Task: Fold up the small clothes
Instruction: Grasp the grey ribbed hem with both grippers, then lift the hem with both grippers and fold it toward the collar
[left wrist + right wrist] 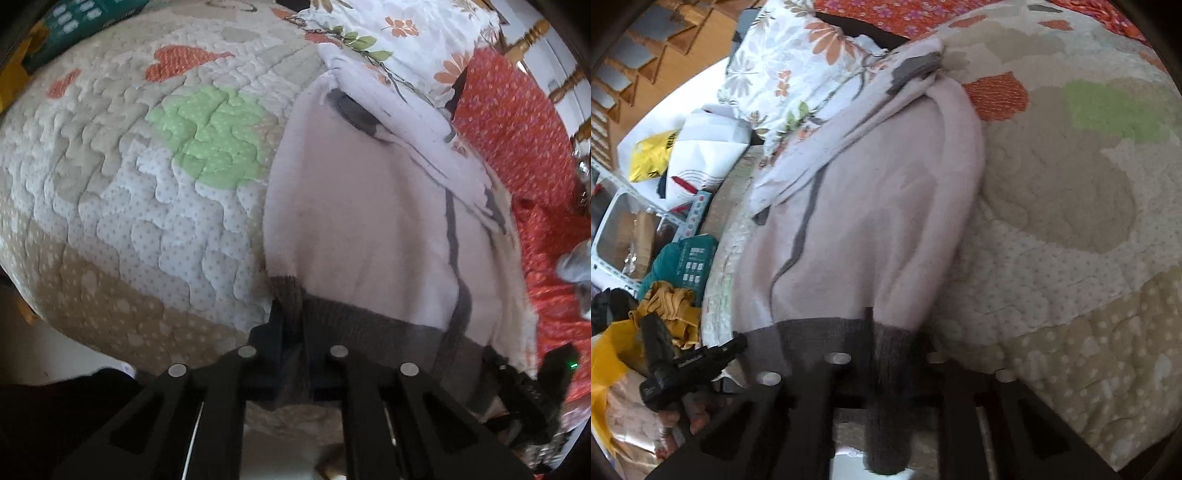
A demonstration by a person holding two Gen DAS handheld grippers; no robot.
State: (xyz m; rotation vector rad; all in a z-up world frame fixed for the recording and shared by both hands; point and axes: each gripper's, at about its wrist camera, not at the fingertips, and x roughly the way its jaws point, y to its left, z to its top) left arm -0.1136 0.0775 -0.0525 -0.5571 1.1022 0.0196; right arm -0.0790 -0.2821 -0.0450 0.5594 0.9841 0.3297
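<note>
A small pale pink sweater (369, 229) with a dark grey ribbed hem and grey trim lies on a quilted bedspread (147, 184). My left gripper (293, 325) is shut on the hem's left corner, the grey rib pinched between its black fingers. In the right wrist view the same sweater (857, 221) stretches away from me, and my right gripper (890, 354) is shut on the grey ribbed hem at its right corner. The other gripper (687, 365) shows at the left, clamped on the hem's far end. The sweater's collar end lies bunched against a pillow.
A floral pillow (388, 33) and a red patterned cloth (517, 140) lie beyond the sweater. Off the bed's side sit a teal box (690, 258), yellow fabric (672, 310), a yellow bag (650, 155) and a white bin (620, 229). Wooden stairs (635, 55) rise behind.
</note>
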